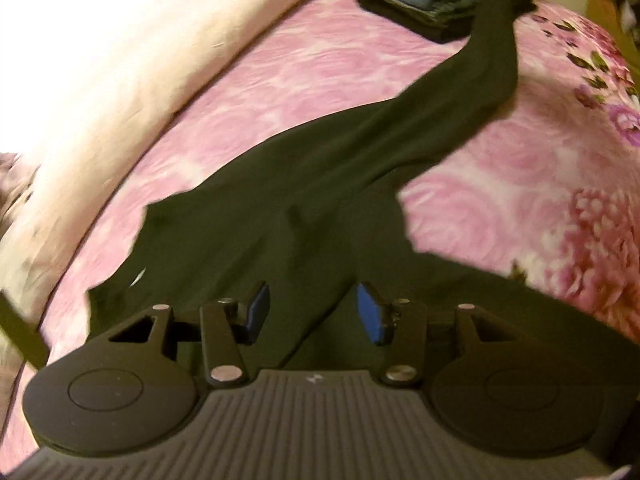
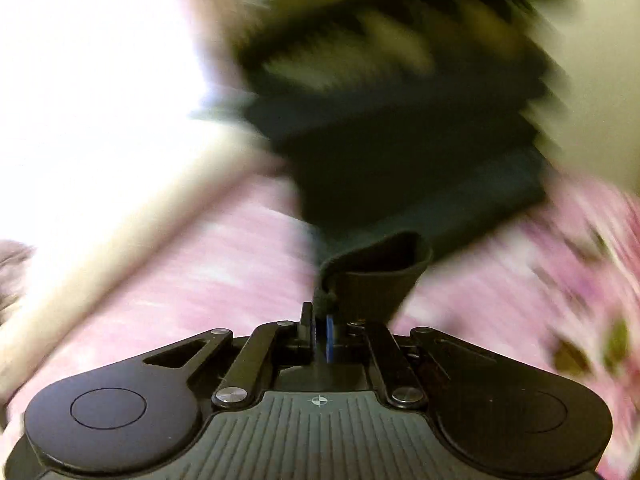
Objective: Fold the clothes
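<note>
- The dark garment lies stretched out on the bed, over the pink rose-patterned cover. Its long axis runs from the near edge, by the left gripper, diagonally up to the far right.
- The garment is broad at the near end, where two flaps spread left and right, and narrows to one long strip toward the far end.
- The far end of the strip is bunched, lifted off the cover, and passes just beside a stack of folded clothes at the far edge of the bed.
- In the right wrist view, which is heavily blurred, a dark fold of the garment rises from between the closed fingers of the right gripper, which is clenched on the cloth.
- The left gripper hovers over the broad near end with its blue-padded fingers spread apart and nothing between them; whether the pads touch the cloth I cannot tell.
- A cream blanket lies in a long roll along the left edge of the bed, apart from the garment.
- Bare pink cover shows between the garment and the blanket, and again to the right of the strip toward the flowered right edge.
</note>
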Available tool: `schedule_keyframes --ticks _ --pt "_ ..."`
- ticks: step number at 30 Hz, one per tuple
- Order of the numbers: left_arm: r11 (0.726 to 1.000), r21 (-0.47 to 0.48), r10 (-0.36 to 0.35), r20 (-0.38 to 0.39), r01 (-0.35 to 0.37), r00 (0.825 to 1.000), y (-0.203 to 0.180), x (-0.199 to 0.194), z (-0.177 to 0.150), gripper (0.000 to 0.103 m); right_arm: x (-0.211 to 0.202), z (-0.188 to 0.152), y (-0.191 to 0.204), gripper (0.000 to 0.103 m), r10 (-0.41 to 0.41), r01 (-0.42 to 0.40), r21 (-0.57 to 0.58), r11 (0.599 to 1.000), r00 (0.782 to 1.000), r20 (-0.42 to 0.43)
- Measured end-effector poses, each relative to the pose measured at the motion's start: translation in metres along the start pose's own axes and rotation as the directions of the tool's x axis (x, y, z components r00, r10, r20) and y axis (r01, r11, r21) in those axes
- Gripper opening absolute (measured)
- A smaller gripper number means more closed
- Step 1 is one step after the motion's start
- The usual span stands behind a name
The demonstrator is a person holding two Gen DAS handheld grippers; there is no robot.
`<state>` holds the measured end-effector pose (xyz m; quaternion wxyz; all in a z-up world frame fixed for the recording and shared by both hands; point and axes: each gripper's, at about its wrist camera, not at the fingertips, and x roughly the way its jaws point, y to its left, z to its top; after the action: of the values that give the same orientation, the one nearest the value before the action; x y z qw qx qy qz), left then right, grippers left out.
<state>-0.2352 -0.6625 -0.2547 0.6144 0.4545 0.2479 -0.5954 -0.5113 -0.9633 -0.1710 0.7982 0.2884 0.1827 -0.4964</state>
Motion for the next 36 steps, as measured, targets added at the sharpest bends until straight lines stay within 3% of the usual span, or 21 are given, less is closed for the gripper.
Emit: schedule_keyframes --ticks 3,6,8,9,11,12,13,14,15,19,21,26,30,33,36 --pt "0.998 -0.054 0.042 0.002 -0.042 0.999 0.028 -0.023 -0.034 0.044 -0.030 0.007 0.114 0.003 0.205 -0.180 -0.222 0.958 0.974 0.096" --pt "0.989 -0.116 0.094 -0.027 -0.097 0.995 0.060 -0.047 -0.081 0.044 -0.069 -0.024 0.228 0.004 0.440 -0.367 -0.425 0.827 0.894 0.085" --pt "0.977 -0.160 0.129 -0.062 -0.137 0.990 0.082 -0.061 -0.118 0.044 -0.087 -0.069 0.291 0.004 0.555 -0.482 -0.508 0.714 0.832 -0.010" --pt "0.972 -0.179 0.142 -0.080 -0.154 0.987 0.092 -0.067 -0.136 0.044 -0.089 -0.097 0.316 0.004 0.577 -0.522 -0.536 0.664 0.813 -0.076" --pt "0.960 -0.209 0.164 -0.118 -0.186 0.979 0.110 -0.078 -0.172 0.044 -0.083 -0.162 0.360 0.006 0.542 -0.560 -0.606 0.565 0.806 -0.239" --pt "0.956 -0.218 0.171 -0.132 -0.197 0.976 0.117 -0.081 -0.187 0.044 -0.078 -0.193 0.377 0.033 0.500 -0.566 -0.636 0.524 0.809 -0.308" --pt "0.952 -0.226 0.177 -0.146 -0.207 0.973 0.125 -0.084 -0.201 0.044 -0.074 -0.218 0.389 0.076 0.467 -0.575 -0.649 0.498 0.808 -0.358" --pt "0.949 -0.236 0.177 -0.156 -0.211 0.972 0.133 -0.085 -0.211 0.044 -0.073 -0.237 0.395 0.086 0.445 -0.587 -0.647 0.488 0.804 -0.394" --pt "0.946 -0.246 0.174 -0.161 -0.210 0.972 0.139 -0.085 -0.219 0.044 -0.073 -0.252 0.400 0.086 0.424 -0.590 -0.647 0.483 0.804 -0.417" --pt "0.955 -0.246 0.137 -0.139 -0.168 0.981 0.150 -0.071 -0.227 0.044 -0.076 -0.267 0.398 0.086 0.340 -0.569 -0.639 0.518 0.822 -0.456" --pt "0.973 -0.187 0.120 -0.106 -0.138 0.987 0.144 -0.057 -0.217 0.044 -0.070 -0.263 0.385 0.086 0.289 -0.533 -0.643 0.550 0.844 -0.453" --pt "0.997 0.016 0.072 -0.030 -0.071 0.997 0.120 -0.016 -0.185 0.044 -0.048 -0.229 0.319 0.086 0.123 -0.361 -0.622 0.694 0.912 -0.392" --pt "0.964 0.264 0.053 -0.041 -0.041 0.998 0.086 0.028 -0.164 0.032 -0.019 -0.201 0.262 0.086 0.008 -0.227 -0.570 0.790 0.933 -0.360" --pt "0.921 0.387 0.069 -0.059 -0.040 0.996 0.070 0.050 -0.158 0.027 0.002 -0.185 0.231 0.086 -0.039 -0.168 -0.541 0.824 0.936 -0.350" --pt "0.897 0.441 0.079 -0.067 -0.042 0.995 0.065 0.057 -0.152 0.004 0.022 -0.174 0.210 0.086 -0.046 -0.155 -0.512 0.845 0.932 -0.359"
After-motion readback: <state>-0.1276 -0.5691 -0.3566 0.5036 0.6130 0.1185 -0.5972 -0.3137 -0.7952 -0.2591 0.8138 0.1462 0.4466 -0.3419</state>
